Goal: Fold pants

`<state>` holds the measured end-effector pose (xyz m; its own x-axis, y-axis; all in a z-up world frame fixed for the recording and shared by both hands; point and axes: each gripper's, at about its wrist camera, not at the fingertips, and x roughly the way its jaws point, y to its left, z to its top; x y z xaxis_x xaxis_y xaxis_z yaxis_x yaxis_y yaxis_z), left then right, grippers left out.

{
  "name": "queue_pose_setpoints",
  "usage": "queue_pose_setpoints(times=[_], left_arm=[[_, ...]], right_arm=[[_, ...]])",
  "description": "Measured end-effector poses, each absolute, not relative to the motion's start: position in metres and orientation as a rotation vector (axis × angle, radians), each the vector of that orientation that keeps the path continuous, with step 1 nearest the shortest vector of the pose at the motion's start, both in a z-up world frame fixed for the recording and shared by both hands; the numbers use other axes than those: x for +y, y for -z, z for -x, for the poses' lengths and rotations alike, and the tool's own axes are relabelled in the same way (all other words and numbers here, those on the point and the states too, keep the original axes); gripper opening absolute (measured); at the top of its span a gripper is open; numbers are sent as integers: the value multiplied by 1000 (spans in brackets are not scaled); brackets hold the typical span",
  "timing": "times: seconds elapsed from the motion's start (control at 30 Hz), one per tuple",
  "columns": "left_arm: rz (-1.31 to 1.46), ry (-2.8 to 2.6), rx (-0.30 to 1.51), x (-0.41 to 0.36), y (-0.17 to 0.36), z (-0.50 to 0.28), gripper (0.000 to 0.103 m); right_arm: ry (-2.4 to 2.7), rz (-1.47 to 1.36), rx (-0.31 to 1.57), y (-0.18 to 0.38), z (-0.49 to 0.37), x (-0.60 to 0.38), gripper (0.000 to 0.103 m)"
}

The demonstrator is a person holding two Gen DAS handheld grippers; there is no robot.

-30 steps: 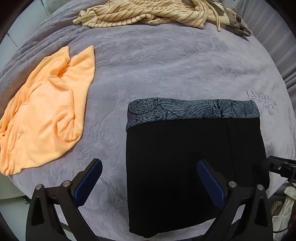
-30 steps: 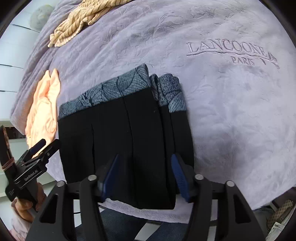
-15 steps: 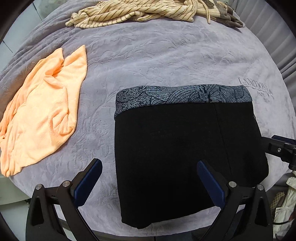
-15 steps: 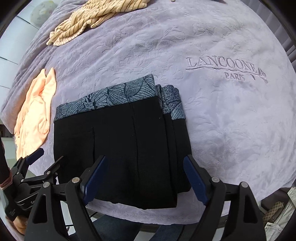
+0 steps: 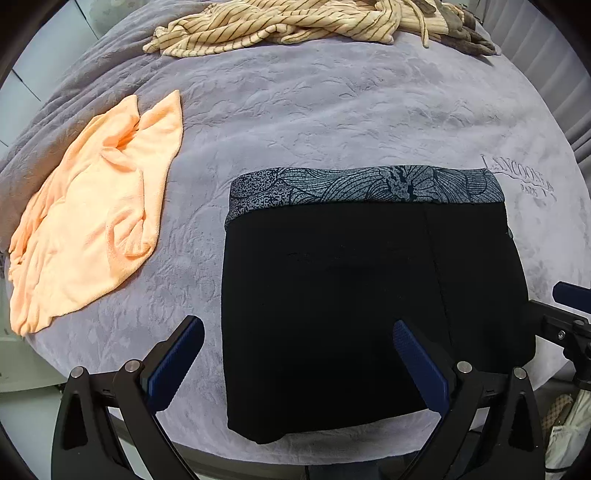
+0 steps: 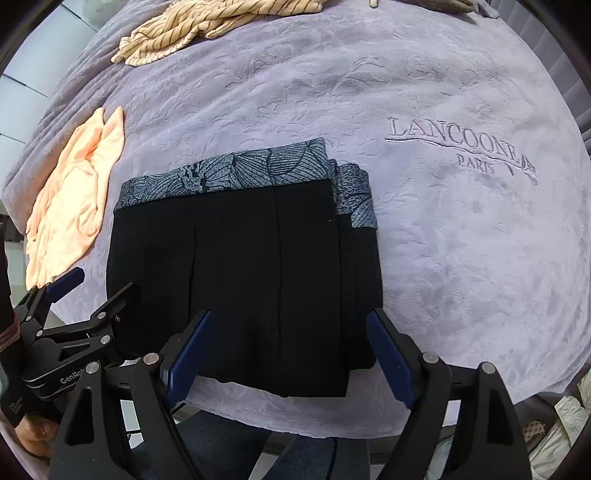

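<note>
So the black pants [image 6: 240, 273] are basically done: folded into a compact rectangle with the blue-grey leaf-print waistband [image 6: 229, 173] on the far edge, lying near the front edge of the lilac blanket [image 6: 461, 258]. The stacked layers show along the side nearest the embroidered LANCOONE PARIS logo [image 6: 458, 147].

What's just changed: a second ago the right gripper [image 6: 288, 350] had its jaws much closer together, low over the near edge of the pants. Now they stand wide apart, nothing between the pads, and the pants look further below it. Reads to me like it let go and backed off. The left gripper [image 5: 295, 354] also hangs over the pants with jaws apart and empty, same as before.

Orange shirt [image 5: 88, 221] lies well off on the side of the pants away from the logo, striped garment [image 5: 295, 22] at the far end of the blanket beyond the waistband, neither touched.

My guess is the fold is finished, maybe a last smoothing pass at most.
</note>
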<state>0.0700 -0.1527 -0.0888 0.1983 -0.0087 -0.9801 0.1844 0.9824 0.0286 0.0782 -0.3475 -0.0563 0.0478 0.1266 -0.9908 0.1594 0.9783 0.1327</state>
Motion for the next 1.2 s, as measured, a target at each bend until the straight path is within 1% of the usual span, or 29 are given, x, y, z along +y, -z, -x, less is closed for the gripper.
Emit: queue_pose_setpoints(times=[0.5,1.2], left_arm=[[-159,67,1345,-177,67,-36,103],[-187,18,1335,-177,45,-25,103]], right_arm=[[63,-172,1500,41,-56,-368,86],[33,-108,1466,23,-48,-356,86]])
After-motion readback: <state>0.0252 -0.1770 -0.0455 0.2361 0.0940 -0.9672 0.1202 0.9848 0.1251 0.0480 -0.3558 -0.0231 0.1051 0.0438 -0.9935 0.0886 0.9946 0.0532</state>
